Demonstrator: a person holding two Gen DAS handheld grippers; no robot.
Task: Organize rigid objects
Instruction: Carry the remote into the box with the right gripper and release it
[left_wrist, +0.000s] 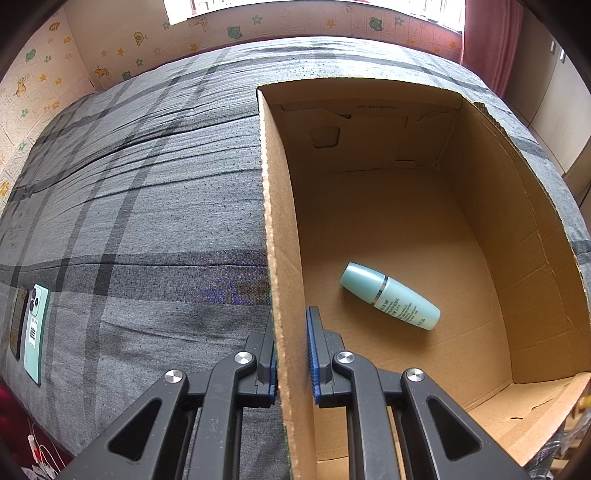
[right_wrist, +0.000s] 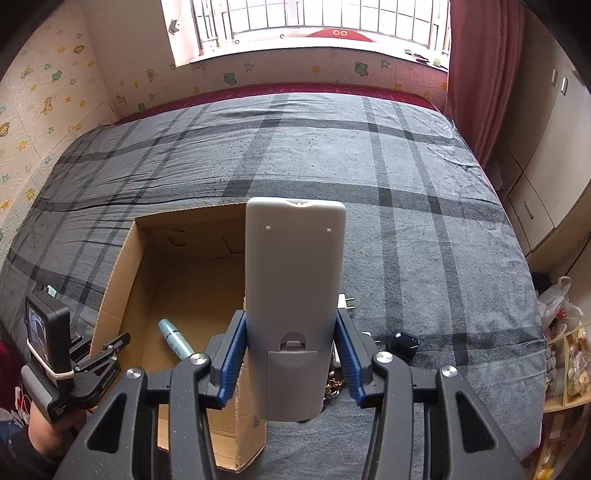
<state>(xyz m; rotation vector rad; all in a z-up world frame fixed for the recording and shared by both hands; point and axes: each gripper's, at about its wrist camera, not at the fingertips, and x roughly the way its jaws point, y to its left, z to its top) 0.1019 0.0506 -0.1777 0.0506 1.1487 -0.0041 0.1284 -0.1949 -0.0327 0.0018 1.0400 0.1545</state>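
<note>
Right wrist view: the right tool (right_wrist: 291, 354) clamps a grey remote (right_wrist: 293, 295) back-up at frame centre, above the bed (right_wrist: 424, 221). The left tool (left_wrist: 291, 354) pinches the box (left_wrist: 275, 221) wall. Best swing left over the opening, lower beside the bottle (left_wrist: 389, 295), then release gently.

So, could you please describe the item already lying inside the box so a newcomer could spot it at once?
On the grey plaid bed stands an open cardboard box. On its floor lies a small bottle on its side. It is the only thing in there: pale mint green, with a silver band below its cap.
</note>
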